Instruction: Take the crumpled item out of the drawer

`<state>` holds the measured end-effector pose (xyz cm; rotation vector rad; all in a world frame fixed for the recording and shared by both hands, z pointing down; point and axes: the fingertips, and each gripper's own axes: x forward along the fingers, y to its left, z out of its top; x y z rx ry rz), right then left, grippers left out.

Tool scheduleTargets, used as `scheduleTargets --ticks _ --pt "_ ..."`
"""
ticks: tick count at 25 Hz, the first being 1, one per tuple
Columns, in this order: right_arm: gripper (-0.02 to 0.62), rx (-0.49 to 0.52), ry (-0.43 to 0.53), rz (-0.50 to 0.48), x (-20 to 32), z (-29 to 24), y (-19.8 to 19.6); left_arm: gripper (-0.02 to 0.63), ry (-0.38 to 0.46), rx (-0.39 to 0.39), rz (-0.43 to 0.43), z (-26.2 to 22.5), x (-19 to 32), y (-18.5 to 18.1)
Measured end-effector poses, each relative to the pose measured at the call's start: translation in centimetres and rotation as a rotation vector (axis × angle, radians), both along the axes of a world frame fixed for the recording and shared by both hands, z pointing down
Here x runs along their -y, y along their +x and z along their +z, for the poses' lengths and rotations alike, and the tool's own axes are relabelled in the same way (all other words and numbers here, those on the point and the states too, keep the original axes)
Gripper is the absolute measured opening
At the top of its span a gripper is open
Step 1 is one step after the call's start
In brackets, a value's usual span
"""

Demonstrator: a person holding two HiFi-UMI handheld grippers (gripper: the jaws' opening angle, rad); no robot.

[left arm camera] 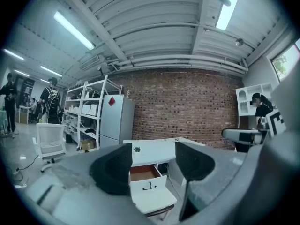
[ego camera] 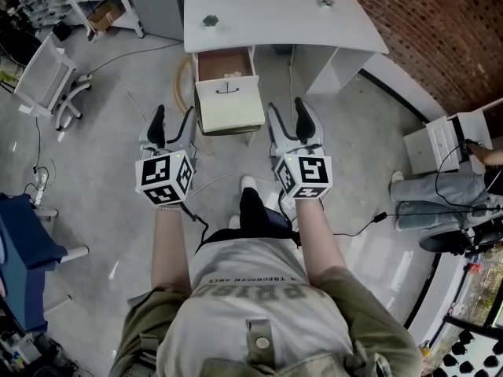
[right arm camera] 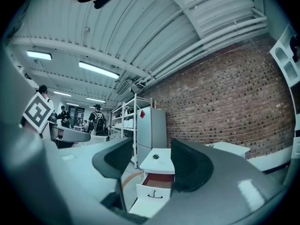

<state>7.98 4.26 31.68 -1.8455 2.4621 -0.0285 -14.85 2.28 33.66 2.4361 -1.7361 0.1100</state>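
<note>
Left fingers: set wide apart with nothing between them. Only the far-off desk and its open drawer show through the gap.
Right fingers: also spread wide and bare, and the same drawer shows in the gap.
Left gripper: held in the air over the floor with its jaws pointing toward the desk. It sits left of the drawer front and well apart from it.
Right gripper: level with the left one, right of the drawer front, and touches nothing.
Drawer: pulled out from under the desk's left part. Its white front with a dark handle faces the person, ahead of and between the two grippers.
Crumpled item: a pale lump lying inside the open drawer, toward the back near the desk edge. Neither gripper touches it.
Desk: has a white top with a small dark plant near its left end. A second small object sits at the far right, too small to name.
Floor: grey and glossy, with thin cables running across it.
Office chair: white, standing left of the desk and well apart from it.
Brick wall: red-brown, behind the desk.
Refrigerator: grey, standing against the brick wall beside white shelving.
Bystanders: standing far off by the shelving.
Seated person: at the right edge, with only legs in pale trousers showing.
</note>
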Motion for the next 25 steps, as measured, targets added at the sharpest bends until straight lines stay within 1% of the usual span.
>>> scheduleTargets --ticks 4,9,16,20,25 --pt "0.247 0.015 -0.017 0.013 1.4 0.9 1.3 0.302 -0.011 0.01 0.001 0.7 1.2 0.7" --pt "0.247 0.041 -0.024 0.008 4.0 1.2 1.7 0.302 -0.016 0.012 -0.016 1.0 3.4 0.3" --pt "0.247 0.06 -0.021 0.0 8.7 0.9 2.9 0.302 -0.008 0.007 -0.023 0.3 7.9 1.2" --pt "0.247 0.056 -0.013 -0.018 12.1 0.3 3.5 0.302 -0.005 0.011 -0.031 -0.2 11.1 2.1" --pt "0.247 0.049 0.004 -0.039 15.8 -0.4 3.9 0.302 0.016 0.016 -0.052 -1.2 14.6 2.5"
